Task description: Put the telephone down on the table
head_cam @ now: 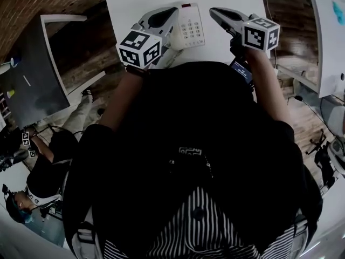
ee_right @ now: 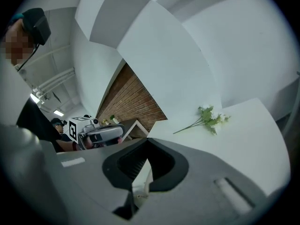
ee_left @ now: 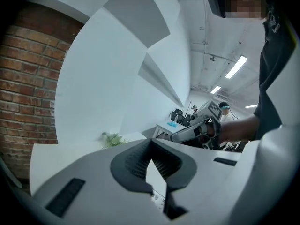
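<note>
The white telephone (head_cam: 190, 26) lies on the white table (head_cam: 129, 4), its keypad facing up. My left gripper (head_cam: 170, 11) hovers over the phone's left side, jaws shut with nothing between them. In the left gripper view the pads of that gripper (ee_left: 151, 146) meet at the tips, and a bit of the telephone keypad (ee_left: 158, 199) shows through the gap beneath. My right gripper (head_cam: 213, 11) hangs just right of the phone, also shut and empty. In its own view the right gripper (ee_right: 147, 144) points over the tabletop (ee_right: 243, 139).
A green sprig with small white flowers (ee_right: 206, 121) lies on the far part of the table. A dark desk with a white frame (head_cam: 32, 74) stands at the left, another white table (head_cam: 329, 31) at the right. A person (head_cam: 38, 190) sits low on the left.
</note>
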A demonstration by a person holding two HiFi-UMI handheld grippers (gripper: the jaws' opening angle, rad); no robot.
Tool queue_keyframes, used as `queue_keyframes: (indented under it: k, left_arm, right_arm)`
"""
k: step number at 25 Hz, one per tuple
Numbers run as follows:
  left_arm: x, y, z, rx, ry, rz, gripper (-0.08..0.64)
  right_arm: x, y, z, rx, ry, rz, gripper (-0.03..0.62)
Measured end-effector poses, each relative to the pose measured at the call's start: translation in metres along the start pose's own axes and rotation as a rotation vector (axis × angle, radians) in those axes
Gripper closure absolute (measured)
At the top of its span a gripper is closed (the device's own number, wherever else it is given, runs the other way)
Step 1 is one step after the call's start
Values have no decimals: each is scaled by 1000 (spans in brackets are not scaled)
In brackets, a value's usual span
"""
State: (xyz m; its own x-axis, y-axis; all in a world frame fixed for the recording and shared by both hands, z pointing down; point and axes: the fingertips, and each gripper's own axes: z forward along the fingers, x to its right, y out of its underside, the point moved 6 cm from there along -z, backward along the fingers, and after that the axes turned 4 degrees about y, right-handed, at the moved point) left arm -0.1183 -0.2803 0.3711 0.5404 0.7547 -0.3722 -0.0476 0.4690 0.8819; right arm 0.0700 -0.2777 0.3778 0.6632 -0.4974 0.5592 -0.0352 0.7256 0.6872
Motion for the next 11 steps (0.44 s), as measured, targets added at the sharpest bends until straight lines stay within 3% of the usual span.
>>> queue_keyframes:
  k: [6, 11]
  left_arm:
    - [6, 5, 0, -41, -16, 74, 551]
    - [6, 2, 4, -51, -8, 71, 552]
  right_arm:
    - [-1, 9, -6, 1, -1, 25, 589]
    - [5, 4, -9, 1, 0, 31, 589]
